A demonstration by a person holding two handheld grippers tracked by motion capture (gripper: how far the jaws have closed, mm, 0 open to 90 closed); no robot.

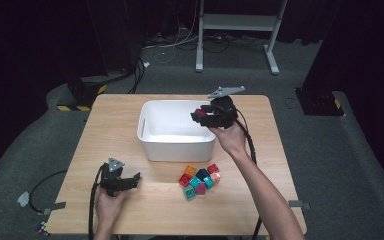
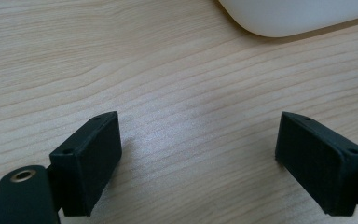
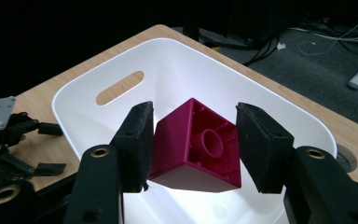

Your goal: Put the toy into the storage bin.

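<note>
Dark curtains ring the pale wooden table point(image 1: 110, 130), where the right gripper point(image 3: 193, 144) hangs over the white plastic bin point(image 3: 279, 100), its jaws pinching a magenta plastic building block point(image 3: 200, 149). Nearer the front edge, the left gripper point(image 1: 130, 181) rests wide apart on bare wood, left of a heap of coloured blocks point(image 1: 200, 181).

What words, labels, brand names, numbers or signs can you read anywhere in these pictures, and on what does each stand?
None: no readable text shows.
The white bin, the magenta block in the right hand-held gripper and the pile of blocks bear no lettering.
</note>
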